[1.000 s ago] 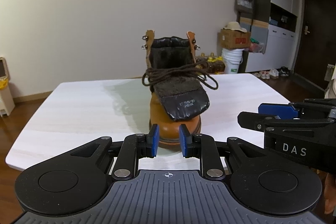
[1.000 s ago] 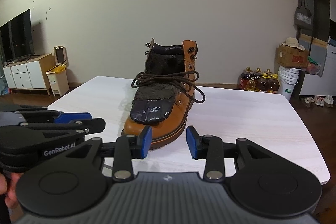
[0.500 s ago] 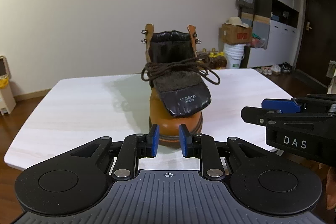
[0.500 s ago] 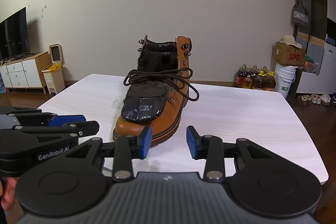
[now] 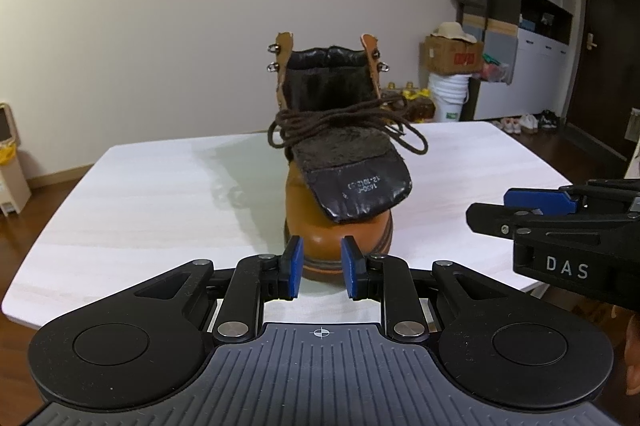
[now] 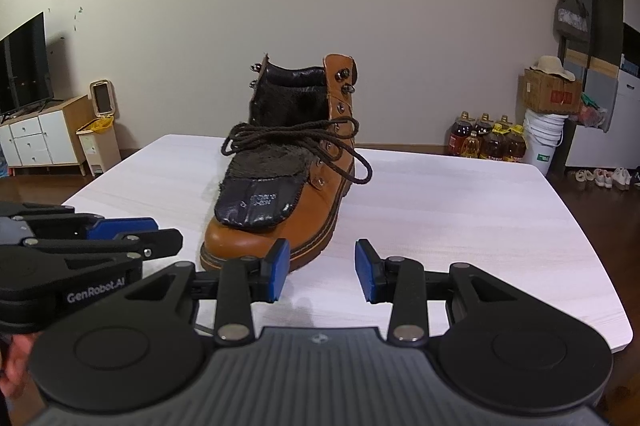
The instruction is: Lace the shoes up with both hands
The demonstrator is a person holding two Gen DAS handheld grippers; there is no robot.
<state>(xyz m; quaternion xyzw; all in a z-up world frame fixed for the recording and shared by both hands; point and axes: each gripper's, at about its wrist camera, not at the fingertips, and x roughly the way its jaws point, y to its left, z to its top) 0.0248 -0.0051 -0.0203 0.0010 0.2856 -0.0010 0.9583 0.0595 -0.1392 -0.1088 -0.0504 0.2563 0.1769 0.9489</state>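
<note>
A tan leather boot [image 5: 320, 238] [image 6: 316, 202] stands on the white table [image 5: 152, 210] [image 6: 460, 210], toe toward me. Its dark furry tongue [image 5: 352, 178] [image 6: 264, 194] is folded forward over the toe. A brown lace [image 5: 348, 122] [image 6: 296, 138] lies loosely looped across the opening, threaded only through the lower eyelets. My left gripper [image 5: 319, 268] hovers open just before the toe, empty. My right gripper [image 6: 322, 270] is open and empty too, near the table's front edge beside the boot's right side. Each gripper shows at the edge of the other's view.
Beyond the table, at the back right, stand a white bucket [image 6: 544, 142], a cardboard box [image 6: 552, 92], several bottles [image 6: 484, 142] and tall cabinets. A low white cabinet [image 6: 36, 138] with a TV stands at the left wall.
Both grippers have drawn back slightly and risen, so the boot sits a little farther off. Neither gripper's opening has changed, and the boot and lace have not moved.
</note>
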